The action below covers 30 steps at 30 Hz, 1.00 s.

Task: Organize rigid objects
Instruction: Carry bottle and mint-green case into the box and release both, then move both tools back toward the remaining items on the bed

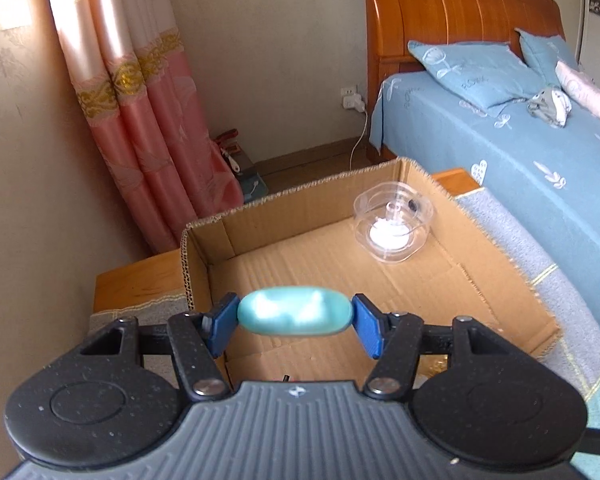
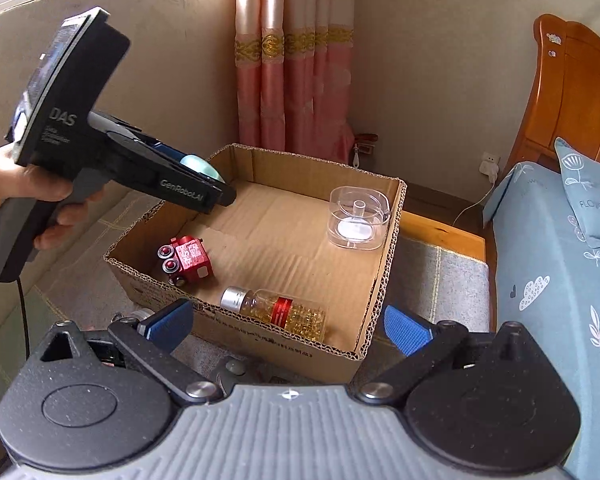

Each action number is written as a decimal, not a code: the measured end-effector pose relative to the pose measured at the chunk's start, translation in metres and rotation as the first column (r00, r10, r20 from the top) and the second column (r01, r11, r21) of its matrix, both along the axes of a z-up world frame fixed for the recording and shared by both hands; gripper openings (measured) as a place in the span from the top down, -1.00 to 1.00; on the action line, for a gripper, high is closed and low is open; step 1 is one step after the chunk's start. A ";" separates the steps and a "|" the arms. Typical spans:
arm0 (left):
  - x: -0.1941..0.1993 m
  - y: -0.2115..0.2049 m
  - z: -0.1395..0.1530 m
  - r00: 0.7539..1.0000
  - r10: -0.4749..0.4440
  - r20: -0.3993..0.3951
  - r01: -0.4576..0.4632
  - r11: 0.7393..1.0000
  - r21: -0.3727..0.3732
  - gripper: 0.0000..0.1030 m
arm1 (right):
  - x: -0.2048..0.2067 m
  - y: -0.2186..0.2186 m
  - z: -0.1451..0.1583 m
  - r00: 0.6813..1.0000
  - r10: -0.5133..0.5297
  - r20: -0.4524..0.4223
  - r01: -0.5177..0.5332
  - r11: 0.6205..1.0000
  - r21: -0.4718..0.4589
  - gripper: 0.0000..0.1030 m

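While the left gripper (image 1: 294, 316) clamps a teal oval (image 1: 294, 317) over the box (image 2: 384, 276), the right gripper (image 2: 288, 326) gapes wide, empty.

The blurred turquoise oval object (image 1: 293, 311) hides part of the cardboard box (image 1: 204, 236) floor.

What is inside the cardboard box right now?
In the cardboard box: a clear plastic container, a red toy vehicle and a silver-capped bottle of yellow beads. The left hand-held gripper hides the far-left corner.
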<state>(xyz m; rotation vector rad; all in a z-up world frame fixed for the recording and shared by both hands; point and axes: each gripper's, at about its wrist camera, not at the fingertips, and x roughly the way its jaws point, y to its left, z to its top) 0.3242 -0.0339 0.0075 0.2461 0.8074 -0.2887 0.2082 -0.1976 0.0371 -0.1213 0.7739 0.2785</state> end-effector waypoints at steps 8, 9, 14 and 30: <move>0.012 0.005 -0.020 0.998 0.044 -0.039 -0.045 0.999 -0.011 -0.58 | -0.007 -0.001 0.000 1.000 -0.004 0.000 0.004 1.000 -0.012 -1.00; 0.008 0.006 -0.017 0.999 0.048 -0.015 -0.048 0.999 -0.015 -0.75 | -0.007 0.000 0.000 1.000 -0.003 -0.001 0.003 1.000 -0.013 -1.00; -0.013 0.009 0.002 0.998 0.050 0.043 -0.050 0.999 -0.010 -0.82 | -0.011 0.002 -0.002 1.000 0.002 0.000 -0.002 1.000 0.000 -1.00; -0.101 0.011 0.030 0.991 0.012 0.130 -0.006 0.999 -0.045 -0.92 | -0.051 -0.003 -0.033 0.999 -0.011 -0.043 0.015 0.997 0.079 -1.00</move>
